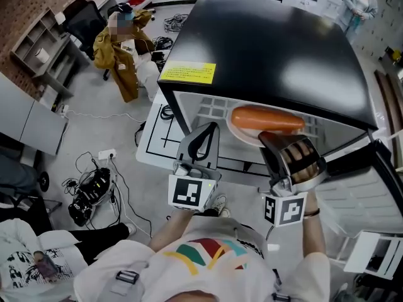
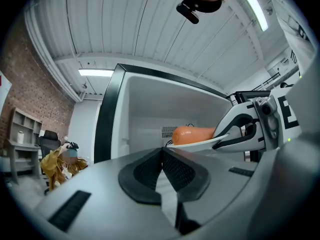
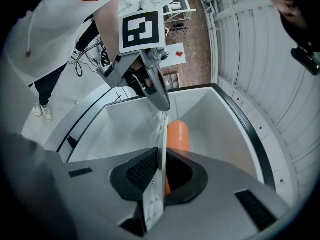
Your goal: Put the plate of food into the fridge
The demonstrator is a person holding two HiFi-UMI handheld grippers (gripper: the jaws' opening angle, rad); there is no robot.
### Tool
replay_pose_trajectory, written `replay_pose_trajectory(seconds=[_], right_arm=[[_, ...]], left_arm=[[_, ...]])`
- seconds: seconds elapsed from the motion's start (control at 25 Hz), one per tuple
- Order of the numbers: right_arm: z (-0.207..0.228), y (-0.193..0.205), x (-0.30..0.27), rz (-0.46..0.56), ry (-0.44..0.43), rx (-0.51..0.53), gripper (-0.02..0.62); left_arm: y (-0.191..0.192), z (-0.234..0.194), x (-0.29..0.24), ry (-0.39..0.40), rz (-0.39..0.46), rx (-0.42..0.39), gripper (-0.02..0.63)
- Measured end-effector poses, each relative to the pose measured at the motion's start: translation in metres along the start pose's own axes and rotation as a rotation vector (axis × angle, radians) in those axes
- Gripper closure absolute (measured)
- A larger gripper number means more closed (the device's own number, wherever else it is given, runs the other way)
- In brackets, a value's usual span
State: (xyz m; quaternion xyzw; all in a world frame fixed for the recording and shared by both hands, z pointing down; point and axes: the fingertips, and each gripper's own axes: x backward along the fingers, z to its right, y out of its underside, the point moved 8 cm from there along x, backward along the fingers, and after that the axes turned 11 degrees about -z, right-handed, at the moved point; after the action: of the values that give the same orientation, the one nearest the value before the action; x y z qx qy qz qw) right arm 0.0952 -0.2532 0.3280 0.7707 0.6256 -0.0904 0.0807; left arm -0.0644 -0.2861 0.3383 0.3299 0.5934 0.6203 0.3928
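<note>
A white plate (image 1: pixel 242 133) carrying a long orange sausage (image 1: pixel 266 119) hangs in the mouth of the open black fridge (image 1: pixel 271 43). My right gripper (image 1: pixel 275 138) is shut on the plate's near rim. In the right gripper view the plate (image 3: pixel 161 134) stands edge-on between the pads, with the sausage (image 3: pixel 177 134) beyond them. My left gripper (image 1: pixel 203 137) is shut and holds nothing, just left of the plate at the fridge opening. From the left gripper (image 2: pixel 162 156) view, the plate (image 2: pixel 200 143) and sausage (image 2: pixel 192 134) sit against the white interior.
The fridge door (image 1: pixel 371 187) swings open to the right. A yellow label (image 1: pixel 187 73) sits on the fridge's top front corner. On the floor at left lie cables and a power strip (image 1: pixel 104 155). A jacket-draped chair (image 1: pixel 119 55) and shelving (image 1: pixel 38 43) stand behind.
</note>
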Motion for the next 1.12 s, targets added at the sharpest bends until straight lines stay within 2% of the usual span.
replay_pose_trajectory(seconds=[1.12], right_arm=[[-0.005, 0.012, -0.034, -0.011, -0.053, -0.032, 0.561]], left_arm=[[0.004, 0.006, -0.024, 0.035, -0.026, 0.003, 0.600]])
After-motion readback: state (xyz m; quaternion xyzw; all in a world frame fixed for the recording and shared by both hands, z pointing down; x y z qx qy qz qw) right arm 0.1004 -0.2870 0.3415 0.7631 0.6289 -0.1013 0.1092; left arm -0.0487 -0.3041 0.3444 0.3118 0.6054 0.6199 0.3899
